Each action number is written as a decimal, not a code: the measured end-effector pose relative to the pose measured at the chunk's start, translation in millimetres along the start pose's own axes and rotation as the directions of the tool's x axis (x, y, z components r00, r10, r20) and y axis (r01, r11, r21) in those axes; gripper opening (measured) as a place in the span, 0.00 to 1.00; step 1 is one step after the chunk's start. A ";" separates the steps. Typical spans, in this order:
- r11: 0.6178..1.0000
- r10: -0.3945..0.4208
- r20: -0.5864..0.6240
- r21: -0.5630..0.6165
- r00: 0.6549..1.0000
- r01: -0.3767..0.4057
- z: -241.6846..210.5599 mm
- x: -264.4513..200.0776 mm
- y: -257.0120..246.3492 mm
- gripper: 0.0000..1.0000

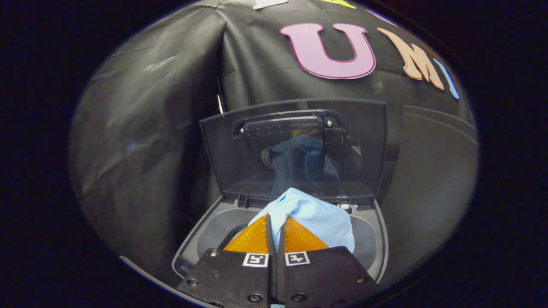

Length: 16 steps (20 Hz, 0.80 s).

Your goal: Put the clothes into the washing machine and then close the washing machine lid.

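Note:
A light blue garment bulges up over the round opening of the grey top-loading washing machine. My gripper is shut on the garment, a thin fold of cloth pinched between its two fingers. The cloth hangs just ahead of and to the right of the fingers, above the drum. The machine's dark see-through lid stands upright behind the opening, with its handle near the top and a reflection of the garment in its pane.
The booth's black cloth wall hangs close behind and to both sides of the machine. The machine's rim curves round the opening on the right.

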State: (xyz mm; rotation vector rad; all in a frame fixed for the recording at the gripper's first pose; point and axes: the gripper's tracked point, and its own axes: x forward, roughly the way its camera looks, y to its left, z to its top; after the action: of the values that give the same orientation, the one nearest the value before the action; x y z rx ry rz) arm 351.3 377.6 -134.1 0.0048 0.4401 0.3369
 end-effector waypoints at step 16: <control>0.997 0.048 -0.272 0.078 0.961 -0.027 -81.0 33.0 10.5 0.01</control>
State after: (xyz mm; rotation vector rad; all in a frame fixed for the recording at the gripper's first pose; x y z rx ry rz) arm 342.1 392.6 -220.4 0.0388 0.7282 0.3600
